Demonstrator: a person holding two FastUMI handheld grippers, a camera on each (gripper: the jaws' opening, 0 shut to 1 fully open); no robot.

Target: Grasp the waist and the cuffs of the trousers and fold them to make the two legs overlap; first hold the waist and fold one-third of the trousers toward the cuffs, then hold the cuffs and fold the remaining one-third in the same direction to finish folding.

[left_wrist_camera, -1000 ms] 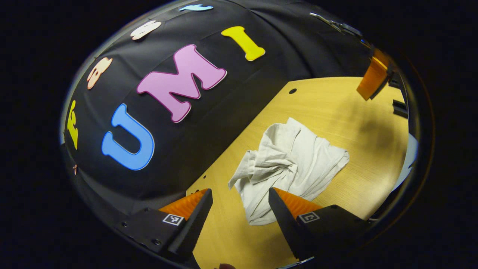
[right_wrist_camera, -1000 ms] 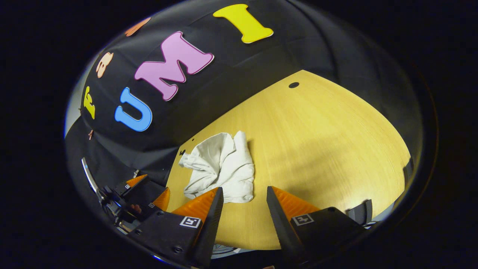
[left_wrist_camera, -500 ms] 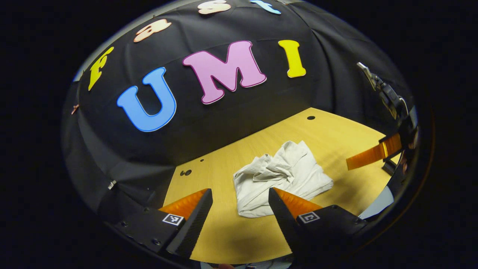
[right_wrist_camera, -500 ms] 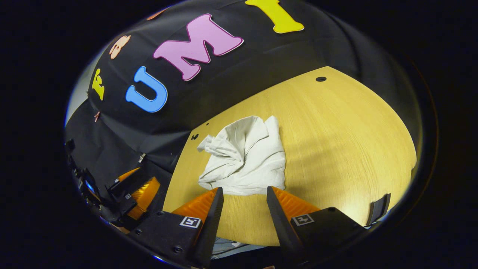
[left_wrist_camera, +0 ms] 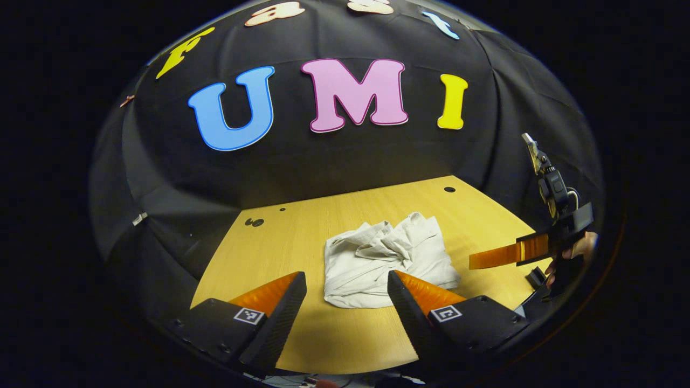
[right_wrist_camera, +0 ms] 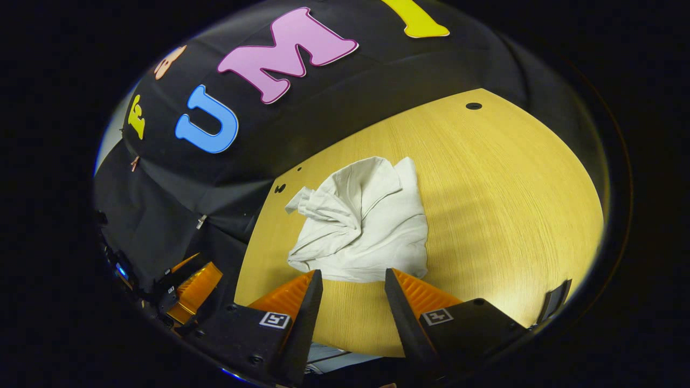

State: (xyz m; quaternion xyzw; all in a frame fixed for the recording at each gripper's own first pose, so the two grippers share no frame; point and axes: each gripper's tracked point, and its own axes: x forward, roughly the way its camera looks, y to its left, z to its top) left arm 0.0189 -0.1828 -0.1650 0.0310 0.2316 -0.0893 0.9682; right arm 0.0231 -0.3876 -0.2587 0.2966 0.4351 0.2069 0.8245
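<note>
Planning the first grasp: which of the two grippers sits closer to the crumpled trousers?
The right gripper: its fingertips almost reach the trousers' near edge, while the left gripper hangs farther back.

Recording booth, black cloth wall [left_wrist_camera: 334, 161] draped behind, bare wooden table [left_wrist_camera: 302, 237] with drilled holes

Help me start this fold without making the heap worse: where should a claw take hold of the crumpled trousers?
Probably the flat near hem of the trousers, coming low from the table's front edge. That border lies smooth by the right claw; the far-left end is bunched. Waist and cuffs can't be told apart.
</note>
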